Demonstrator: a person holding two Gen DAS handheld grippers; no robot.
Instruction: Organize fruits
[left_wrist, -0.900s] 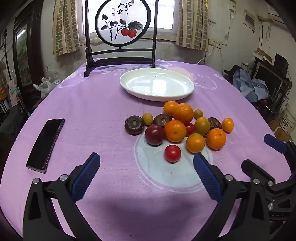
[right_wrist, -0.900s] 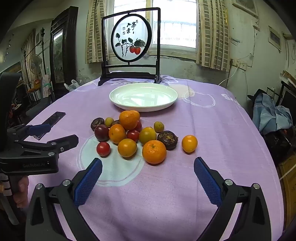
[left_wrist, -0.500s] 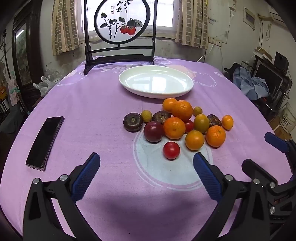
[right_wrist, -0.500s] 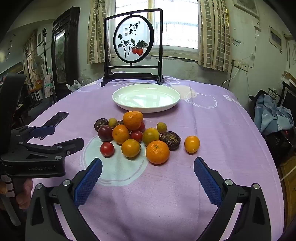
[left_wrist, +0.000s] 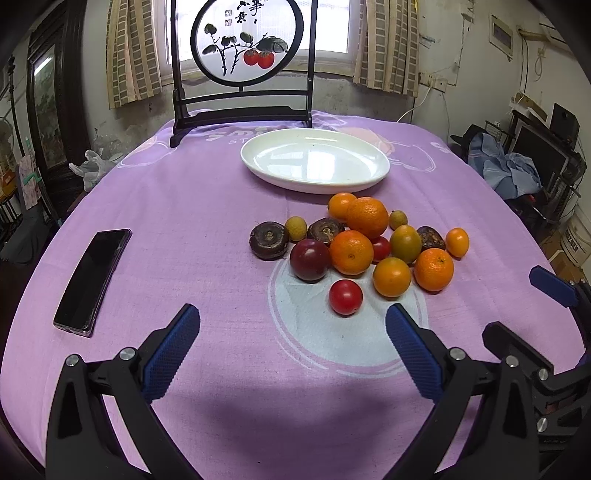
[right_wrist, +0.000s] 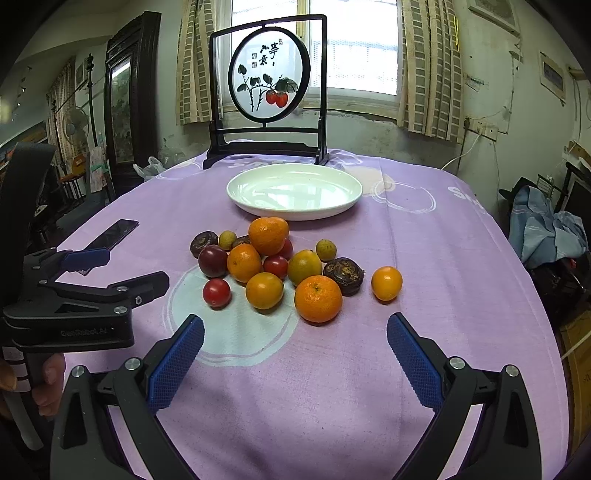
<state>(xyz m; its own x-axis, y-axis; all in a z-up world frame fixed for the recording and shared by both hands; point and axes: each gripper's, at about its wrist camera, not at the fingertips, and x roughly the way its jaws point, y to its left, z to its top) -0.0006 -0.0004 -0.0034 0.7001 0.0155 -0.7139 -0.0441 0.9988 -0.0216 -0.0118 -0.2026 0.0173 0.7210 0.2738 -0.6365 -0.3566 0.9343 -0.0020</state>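
A pile of fruit lies mid-table on the purple cloth: several oranges (left_wrist: 351, 252) (right_wrist: 318, 298), a dark plum (left_wrist: 309, 259) (right_wrist: 212, 261), a red cherry tomato (left_wrist: 345, 297) (right_wrist: 217, 292), dark brown fruits (left_wrist: 269, 240) (right_wrist: 343, 270) and small yellow-green ones (left_wrist: 296, 228). An empty white plate (left_wrist: 280, 175) (right_wrist: 258, 208) sits behind the pile. My left gripper (left_wrist: 291, 325) is open and empty, just short of the tomato. My right gripper (right_wrist: 295, 332) is open and empty, just short of the nearest orange.
A black phone (left_wrist: 92, 277) (right_wrist: 114, 232) lies at the left of the table. A framed round persimmon painting (left_wrist: 242, 66) (right_wrist: 267, 88) stands at the far edge. The left gripper shows in the right wrist view (right_wrist: 92, 280). Clutter and clothes stand off to the right.
Both grippers have tilted or risen slightly, so the fruit pile sits a little higher in each view. Both jaws stayed open. No fruit has moved.
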